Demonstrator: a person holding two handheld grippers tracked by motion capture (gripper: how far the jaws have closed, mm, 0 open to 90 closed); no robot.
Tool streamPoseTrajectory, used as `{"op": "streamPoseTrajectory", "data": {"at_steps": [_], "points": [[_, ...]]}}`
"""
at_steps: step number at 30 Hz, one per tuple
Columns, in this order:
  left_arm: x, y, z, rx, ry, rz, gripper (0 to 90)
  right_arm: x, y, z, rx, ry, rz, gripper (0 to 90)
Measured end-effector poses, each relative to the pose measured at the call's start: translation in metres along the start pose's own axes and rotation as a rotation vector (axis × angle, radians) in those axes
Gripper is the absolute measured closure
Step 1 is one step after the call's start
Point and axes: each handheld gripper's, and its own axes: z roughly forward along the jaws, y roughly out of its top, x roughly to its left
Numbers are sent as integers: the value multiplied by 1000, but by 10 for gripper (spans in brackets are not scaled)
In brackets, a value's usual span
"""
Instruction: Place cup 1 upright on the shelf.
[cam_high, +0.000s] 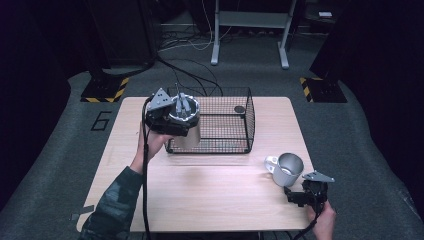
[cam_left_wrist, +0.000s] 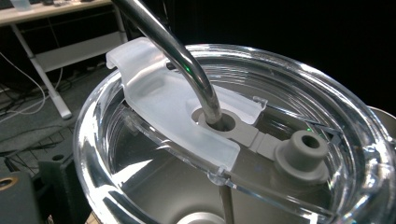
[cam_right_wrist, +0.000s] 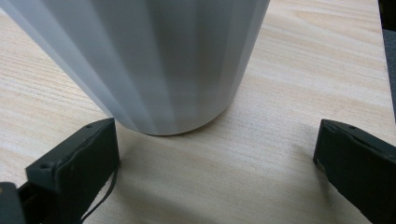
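A beige tumbler (cam_high: 189, 136) with a clear lid (cam_left_wrist: 140, 154) and a bent metal straw (cam_left_wrist: 187, 65) is at the front left corner of a black wire basket (cam_high: 248, 122). My left gripper (cam_high: 177, 125) is pressed against its side just below the lid, shut on it; the lid hides the jaws in the left gripper view. A white and silver mug (cam_high: 286, 168) stands on the wooden table (cam_high: 210, 190) at the right. My right gripper (cam_high: 294, 190) rests just in front of it, open. The mug's base (cam_right_wrist: 154, 70) is ahead of the jaws, not between them.
A small dark round object (cam_high: 239, 109) lies in the basket's back right corner. The table's right edge is close to the mug and my right hand. Cables and a desk frame (cam_high: 250, 30) are on the floor beyond the table.
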Motion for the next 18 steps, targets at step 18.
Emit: {"op": "streamPoseTrajectory", "data": {"at_steps": [18], "points": [[31,7,30,19,57,-32,37,0,0,0,0,3,-2,0]]}}
